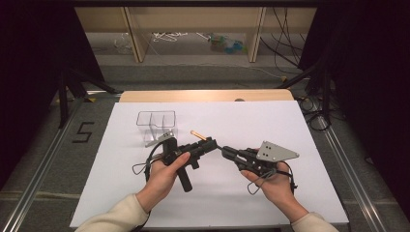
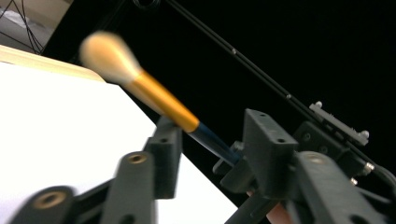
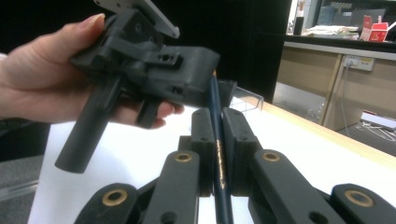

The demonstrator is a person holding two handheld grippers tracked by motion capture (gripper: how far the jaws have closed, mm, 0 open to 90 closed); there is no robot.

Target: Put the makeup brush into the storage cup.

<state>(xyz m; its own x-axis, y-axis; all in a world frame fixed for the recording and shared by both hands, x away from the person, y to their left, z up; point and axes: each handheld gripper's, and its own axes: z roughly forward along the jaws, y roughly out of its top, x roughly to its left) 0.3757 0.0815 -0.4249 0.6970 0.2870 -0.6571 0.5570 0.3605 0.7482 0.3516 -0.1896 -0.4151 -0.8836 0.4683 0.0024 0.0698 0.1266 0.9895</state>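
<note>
High view: white table (image 1: 290,145), dark room; right hand-held gripper (image 3: 213,140) clamps brush (image 3: 217,154), left's grip unclear.

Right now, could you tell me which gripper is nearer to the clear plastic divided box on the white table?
Left. The left gripper sits just off the near right corner of the box; the right gripper is farther right, beyond it.
</note>
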